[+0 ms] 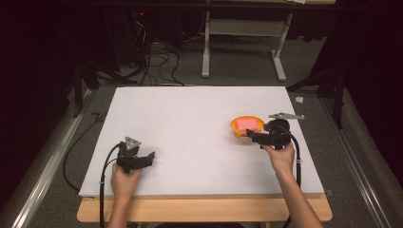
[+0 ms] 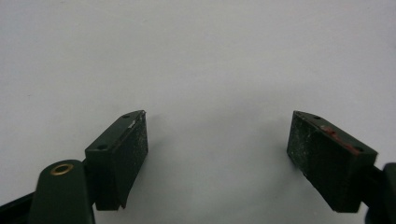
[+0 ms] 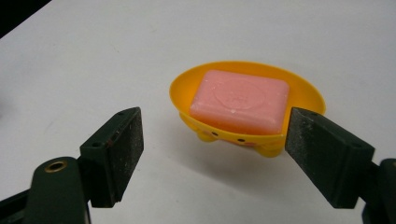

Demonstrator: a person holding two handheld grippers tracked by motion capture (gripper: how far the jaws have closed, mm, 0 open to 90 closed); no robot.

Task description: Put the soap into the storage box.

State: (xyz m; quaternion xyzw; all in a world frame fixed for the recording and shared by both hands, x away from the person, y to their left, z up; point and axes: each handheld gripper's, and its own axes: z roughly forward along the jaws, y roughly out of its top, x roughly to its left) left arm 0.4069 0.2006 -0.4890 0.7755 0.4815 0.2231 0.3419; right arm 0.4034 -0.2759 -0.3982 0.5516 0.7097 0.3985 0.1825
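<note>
Over on the left, the left tool sits low above the white surface, held in the person's left hand near the front edge. Its jaws stand spread wide apart with bare white surface between them, as the left gripper view shows. A black cable trails back from it past the wrist and off the front of the surface.

Moving across, the middle of the surface lies between the two tools, which are well apart from each other.

On the right, the right tool is held in the person's right hand, its jaws also spread wide and gripping nothing. Just ahead of its tips stands an orange soap dish on small feet, with a pink bar of soap lying flat inside it. In the right gripper view the dish sits just beyond the open jaws, shifted toward the right-hand jaw, whose tip overlaps the dish's rim in the view; I cannot tell whether it touches. The soap has a round stamp pressed into its top face.
</note>
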